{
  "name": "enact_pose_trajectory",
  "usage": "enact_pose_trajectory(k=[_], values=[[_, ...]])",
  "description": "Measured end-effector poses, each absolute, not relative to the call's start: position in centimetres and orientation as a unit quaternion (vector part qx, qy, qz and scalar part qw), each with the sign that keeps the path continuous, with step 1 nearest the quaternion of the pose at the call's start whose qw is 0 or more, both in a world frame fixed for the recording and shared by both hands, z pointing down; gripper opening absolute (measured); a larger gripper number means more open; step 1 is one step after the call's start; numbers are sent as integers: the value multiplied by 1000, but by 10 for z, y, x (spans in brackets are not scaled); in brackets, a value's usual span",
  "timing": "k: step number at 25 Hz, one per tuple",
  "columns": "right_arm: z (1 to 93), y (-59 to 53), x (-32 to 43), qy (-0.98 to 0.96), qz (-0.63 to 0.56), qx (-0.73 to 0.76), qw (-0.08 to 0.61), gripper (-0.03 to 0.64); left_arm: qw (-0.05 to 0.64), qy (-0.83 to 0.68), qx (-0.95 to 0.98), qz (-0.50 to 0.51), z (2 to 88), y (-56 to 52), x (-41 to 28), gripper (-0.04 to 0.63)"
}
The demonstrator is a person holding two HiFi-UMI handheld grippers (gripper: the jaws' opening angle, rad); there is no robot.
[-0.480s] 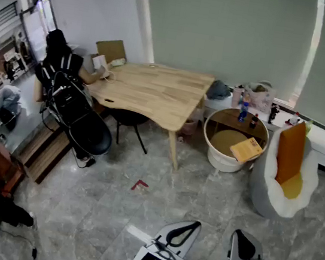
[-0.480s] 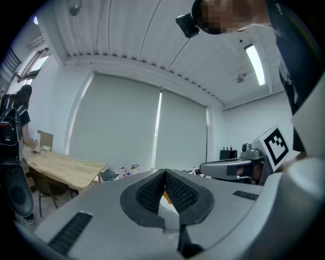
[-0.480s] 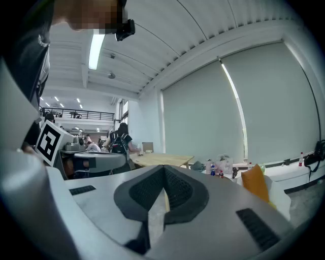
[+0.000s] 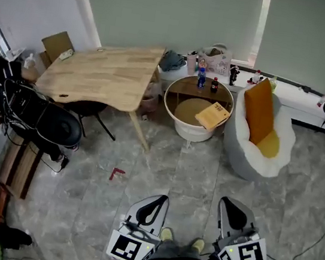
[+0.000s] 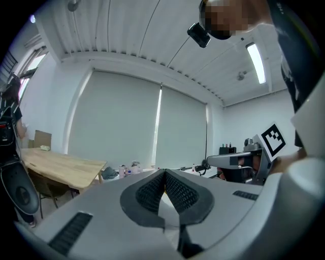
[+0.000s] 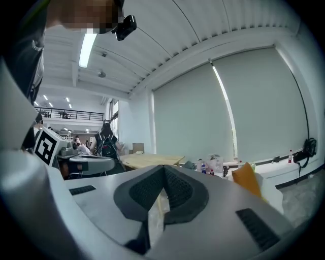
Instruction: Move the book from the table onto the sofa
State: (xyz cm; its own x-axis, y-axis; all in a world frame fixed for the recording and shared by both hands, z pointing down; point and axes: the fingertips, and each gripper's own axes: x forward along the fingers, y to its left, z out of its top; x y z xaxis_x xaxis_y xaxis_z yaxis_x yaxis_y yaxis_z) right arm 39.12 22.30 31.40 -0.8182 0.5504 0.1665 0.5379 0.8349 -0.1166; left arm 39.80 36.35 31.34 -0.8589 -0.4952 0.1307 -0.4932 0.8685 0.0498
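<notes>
A yellow book [image 4: 213,115] lies tilted on the edge of a round white table [image 4: 170,109] in the head view. Right of it stands a white beanbag sofa [image 4: 239,154] with orange cushions [image 4: 258,109]. My left gripper [image 4: 152,209] and right gripper [image 4: 231,215] sit low at the bottom of that view, far from the book, both shut and empty. In the left gripper view the left gripper [image 5: 165,179] has its pads together. The right gripper [image 6: 163,175] looks the same in its own view, with the orange cushion [image 6: 245,181] beyond.
A large wooden table [image 4: 101,72] stands at left with a black chair [image 4: 90,109] under it. A dark stroller [image 4: 37,120] is at far left. Bottles [image 4: 202,78] stand on the round table's far side. A red scrap [image 4: 116,173] lies on the grey floor. A cable [image 4: 308,245] trails at right.
The head view has swung right: tables and sofa have shifted left and up in the picture. Both grippers stay low, shut and empty.
</notes>
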Motion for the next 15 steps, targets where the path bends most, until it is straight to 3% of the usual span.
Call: enact_pose_trajectory(k=[15], values=[[311, 259, 382, -966, 63, -220, 120, 5, 68, -956, 285, -17, 321, 418, 374, 12]])
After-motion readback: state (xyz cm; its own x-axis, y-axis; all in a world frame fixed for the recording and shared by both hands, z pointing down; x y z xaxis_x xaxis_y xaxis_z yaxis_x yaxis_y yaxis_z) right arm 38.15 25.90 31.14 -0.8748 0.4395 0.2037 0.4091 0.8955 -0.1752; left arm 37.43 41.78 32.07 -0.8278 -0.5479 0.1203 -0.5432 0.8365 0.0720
